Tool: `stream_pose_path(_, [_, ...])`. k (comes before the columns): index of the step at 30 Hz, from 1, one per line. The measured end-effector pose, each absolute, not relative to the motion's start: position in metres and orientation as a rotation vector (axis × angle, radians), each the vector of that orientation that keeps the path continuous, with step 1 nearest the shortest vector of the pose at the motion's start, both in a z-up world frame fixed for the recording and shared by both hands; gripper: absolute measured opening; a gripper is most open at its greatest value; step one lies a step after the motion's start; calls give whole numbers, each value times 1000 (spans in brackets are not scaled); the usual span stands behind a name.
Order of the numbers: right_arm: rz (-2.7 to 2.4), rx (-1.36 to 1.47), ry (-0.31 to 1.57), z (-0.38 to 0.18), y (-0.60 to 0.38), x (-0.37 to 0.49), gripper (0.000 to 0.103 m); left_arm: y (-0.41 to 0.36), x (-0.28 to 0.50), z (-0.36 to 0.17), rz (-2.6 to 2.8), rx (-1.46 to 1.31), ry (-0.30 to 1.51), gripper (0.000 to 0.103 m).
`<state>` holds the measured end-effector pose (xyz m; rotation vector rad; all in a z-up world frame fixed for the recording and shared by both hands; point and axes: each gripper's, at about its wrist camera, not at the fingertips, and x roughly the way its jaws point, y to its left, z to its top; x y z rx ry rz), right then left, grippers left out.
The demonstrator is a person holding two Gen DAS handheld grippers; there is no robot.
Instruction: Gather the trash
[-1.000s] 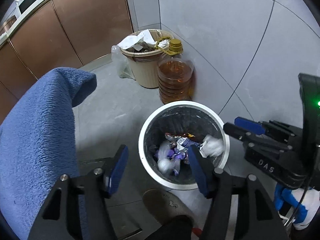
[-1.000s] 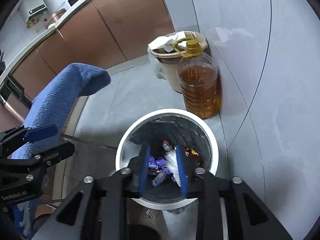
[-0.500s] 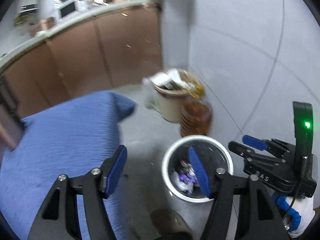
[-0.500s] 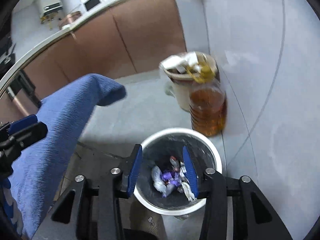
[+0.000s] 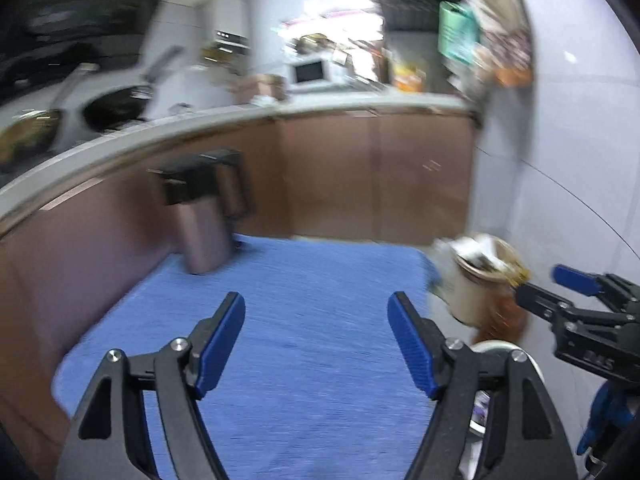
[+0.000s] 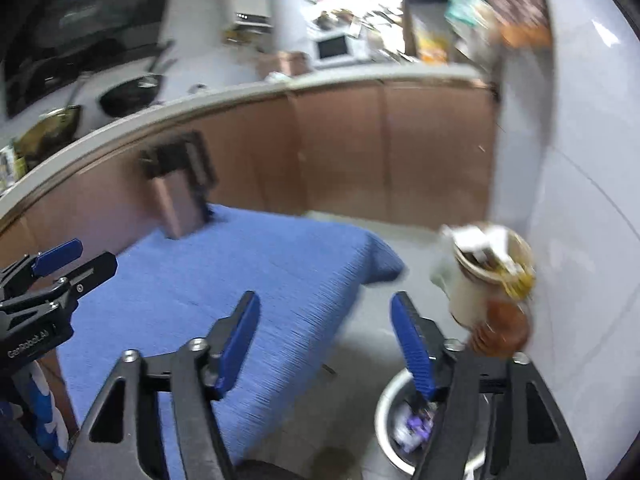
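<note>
Your left gripper (image 5: 316, 340) has its jaws spread wide with nothing between them; they have just been opening further. It hangs over the blue cloth (image 5: 304, 320), which fills the middle of the left wrist view. Your right gripper (image 6: 326, 344) is also spread and empty, its jaws having just opened from a much narrower gap. Below its right jaw sits the white bin (image 6: 386, 408), on the floor beside the cloth's edge, with crumpled purple and white trash (image 6: 412, 428) lying inside. From the left wrist, only a sliver of that bin's rim (image 5: 492, 346) shows behind the right jaw.

Past the bin, against the grey wall, stands a beige bin (image 6: 472, 292) heaped with paper, and an amber oil jug (image 6: 504, 328) is just in front of it, touching or nearly so; blur hides which. A steel flask (image 5: 208, 216) with a black top stands at the cloth's far left corner. Behind runs a counter (image 5: 160, 132) with brown cabinet doors, pans and a microwave (image 5: 310, 74) on top. Both views are smeared by motion.
</note>
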<state>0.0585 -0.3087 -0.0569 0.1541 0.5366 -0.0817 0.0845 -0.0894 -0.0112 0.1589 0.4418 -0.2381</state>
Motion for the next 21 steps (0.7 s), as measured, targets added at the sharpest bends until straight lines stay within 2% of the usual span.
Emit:
stream_pose_path(1, [-61,138,519,-49,-297,60,81,-78,81,-5,-206,147,422,75])
stream_pose_path(5, [19,82,465,-23,-254,64,85,-33,68,12,-91,83,356,80])
stream_pose_path(10, [75,23,431,-4,-214,64,96,-1,58,18,14,48,323,84])
stream_pose_path(21, [48,-46,397,0,-185,55,102,34,49,14,129,22,330,87])
